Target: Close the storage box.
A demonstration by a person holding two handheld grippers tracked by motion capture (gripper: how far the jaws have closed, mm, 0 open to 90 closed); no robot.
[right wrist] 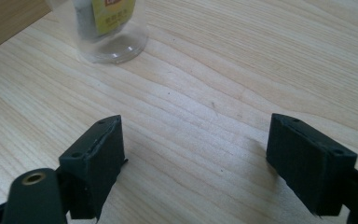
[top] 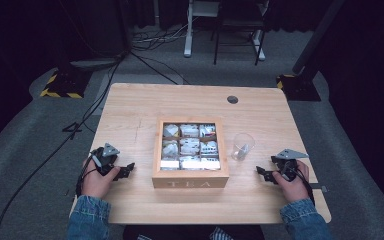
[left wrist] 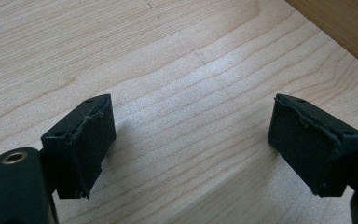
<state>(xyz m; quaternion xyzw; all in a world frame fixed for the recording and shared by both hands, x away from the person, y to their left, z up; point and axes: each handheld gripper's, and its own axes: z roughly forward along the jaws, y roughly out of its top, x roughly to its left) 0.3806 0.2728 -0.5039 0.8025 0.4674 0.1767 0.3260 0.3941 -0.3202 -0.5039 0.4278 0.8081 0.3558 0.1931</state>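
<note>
From the high view, a wooden tea box [top: 190, 175] marked TEA sits mid-table, its nine compartments full of tea bags [top: 189, 146]. A clear plastic cup [top: 242, 145] stands just right of the box, apart from it. The left gripper [top: 126, 170] rests on the table [top: 130, 107] left of the box, the right gripper [top: 261, 173] off to the right, nearer the cup, both pointing inward.

The left gripper view gets you bare wood grain between the jaws, plus a corner of the darker box wall [left wrist: 345, 23] top right. Jaws spread wide, gripping nothing.

The right gripper view shows something the overhead shot can't: the cup [right wrist: 105, 28] has a tea bag inside with a yellow label [right wrist: 111, 11]. Those jaws gape too, empty, the cup well ahead of them.
</note>
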